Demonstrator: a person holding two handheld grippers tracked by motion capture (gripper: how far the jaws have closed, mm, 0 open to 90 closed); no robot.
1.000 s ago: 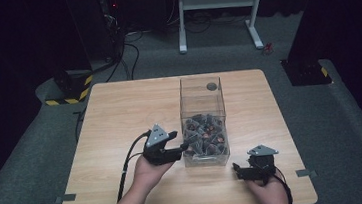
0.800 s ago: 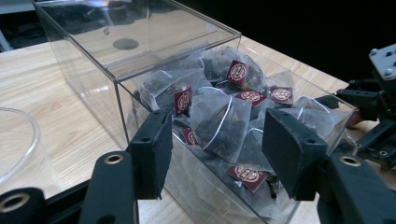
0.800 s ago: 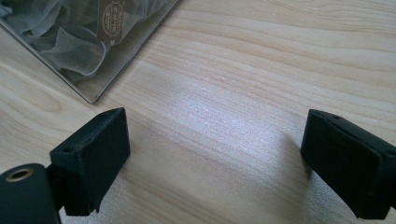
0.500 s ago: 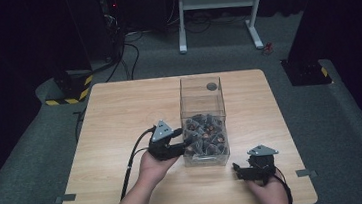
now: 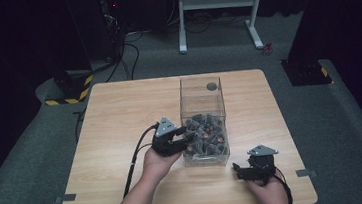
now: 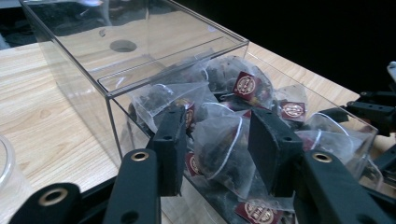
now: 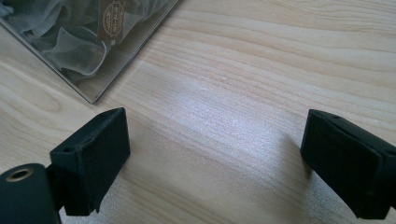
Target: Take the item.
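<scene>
Two grippers are in my hands at a pale wooden tabletop (image 5: 120, 118). My left gripper (image 5: 182, 138) reaches over the near left wall of a clear plastic box (image 5: 200, 87), its jaws spread with a pyramid tea bag (image 6: 219, 144) sitting between them; whether the pads touch the bag I cannot tell. My right gripper (image 5: 240, 172) rests low near the tabletop's front edge, just right of the box's near corner, jaws spread wide over bare wood and holding nothing. A black cable (image 5: 135, 159) trails from the left gripper back toward me across the wood.

Inside the box, a heap of translucent tea bags (image 5: 206, 129) with dark leaves and small red square tags fills the near half; the far half shows the bare bottom with one dark round spot (image 5: 211, 86). At the lower left edge of the left gripper view a curved clear rim (image 6: 5, 163) shows on the wood, beside the box.

Around the tabletop lies grey carpet (image 5: 34, 161) in a dark room. Behind the far edge stand the white legs of a frame (image 5: 219, 0), loose black cables (image 5: 128, 42) on the floor, and a base with yellow-and-black hazard stripes (image 5: 70, 92) at the left.
</scene>
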